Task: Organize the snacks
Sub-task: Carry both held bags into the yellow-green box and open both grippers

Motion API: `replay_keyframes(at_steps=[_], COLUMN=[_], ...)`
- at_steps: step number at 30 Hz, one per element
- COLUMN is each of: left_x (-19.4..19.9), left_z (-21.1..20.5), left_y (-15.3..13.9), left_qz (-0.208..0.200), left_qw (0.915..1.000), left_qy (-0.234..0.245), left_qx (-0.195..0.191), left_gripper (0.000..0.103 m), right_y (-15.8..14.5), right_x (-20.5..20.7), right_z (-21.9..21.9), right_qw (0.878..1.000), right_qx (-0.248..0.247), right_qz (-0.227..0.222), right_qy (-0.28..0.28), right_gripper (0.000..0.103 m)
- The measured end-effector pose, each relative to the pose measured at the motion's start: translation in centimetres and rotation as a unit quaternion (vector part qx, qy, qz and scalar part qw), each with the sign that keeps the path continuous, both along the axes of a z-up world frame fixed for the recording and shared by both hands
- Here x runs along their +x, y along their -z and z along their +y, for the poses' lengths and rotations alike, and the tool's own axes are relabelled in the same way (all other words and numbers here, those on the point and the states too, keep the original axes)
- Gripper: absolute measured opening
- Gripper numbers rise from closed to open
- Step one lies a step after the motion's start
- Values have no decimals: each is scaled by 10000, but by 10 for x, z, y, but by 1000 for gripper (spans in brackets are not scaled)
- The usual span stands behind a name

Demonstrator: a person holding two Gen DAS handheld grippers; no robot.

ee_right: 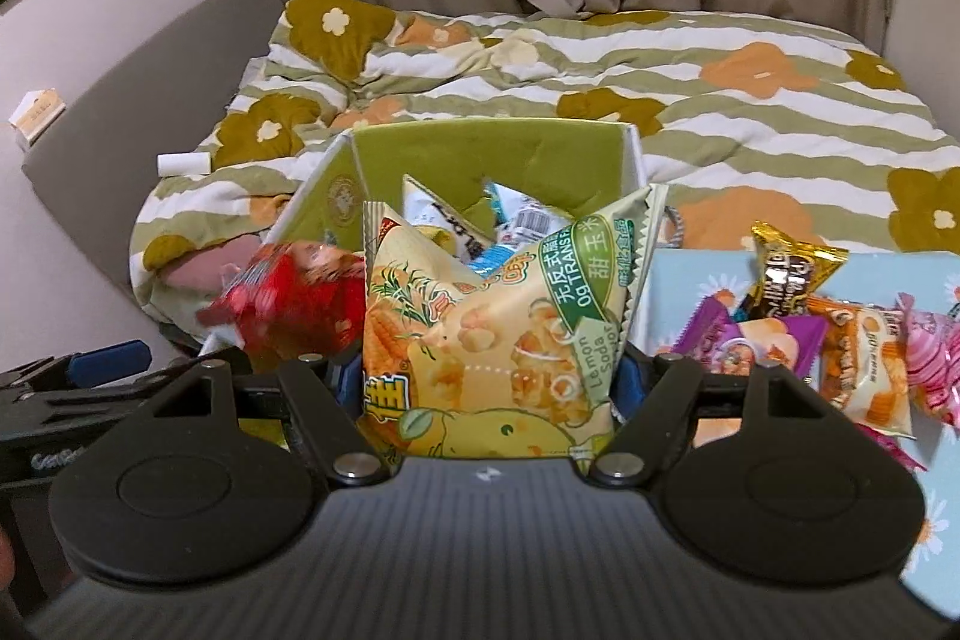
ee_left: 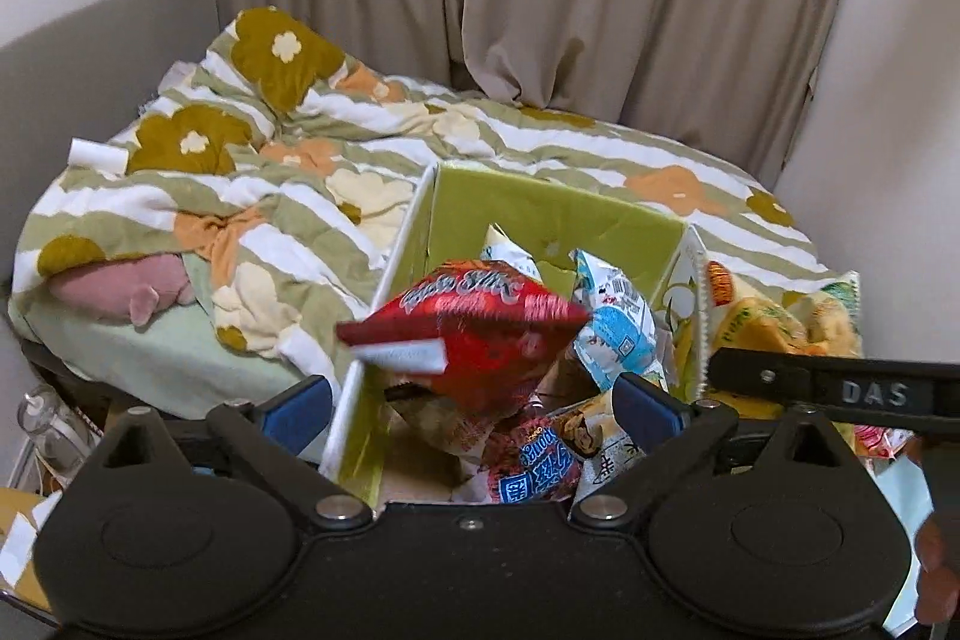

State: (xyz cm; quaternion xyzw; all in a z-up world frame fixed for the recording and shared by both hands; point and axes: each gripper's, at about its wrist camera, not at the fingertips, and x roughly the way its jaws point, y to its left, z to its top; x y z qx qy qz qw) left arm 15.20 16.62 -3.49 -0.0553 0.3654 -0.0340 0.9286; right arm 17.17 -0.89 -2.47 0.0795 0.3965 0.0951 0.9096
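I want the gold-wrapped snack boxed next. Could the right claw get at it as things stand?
Probably not yet. The right claw is filled by the yellow corn snack bag, pads against its sides. The gold-wrapped snack itself lies uncovered atop the pile to the claw's right.

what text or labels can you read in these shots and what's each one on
"Lemon Soda": yellow corn snack bag, between the right gripper's jaws.
"0g TRANSFA", cut off, with "甜玉米": green band on the same bag.
"DAS": black gripper arm at the left wrist view's right edge.
Red bag: upside-down script, too blurred to read.
Gold wrapper, orange packet and the snacks in the green box: too small to read.
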Motion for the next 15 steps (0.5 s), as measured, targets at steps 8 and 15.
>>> replay_keyframes(at_steps=[8,15], left_x=[-3,-6], left_z=[7,10], left_y=[7,18], left_qz=[104,271], left_qw=[9998,9995], left_qy=[-161,-181], left_qx=[15,12], left_gripper=[102,102], right_y=[13,24], right_x=[8,-3], right_z=[7,6], right_qw=[9992,9998], right_qx=[351,189], right_qz=[152,-14], right_qy=[-137,-43], right_gripper=[103,103])
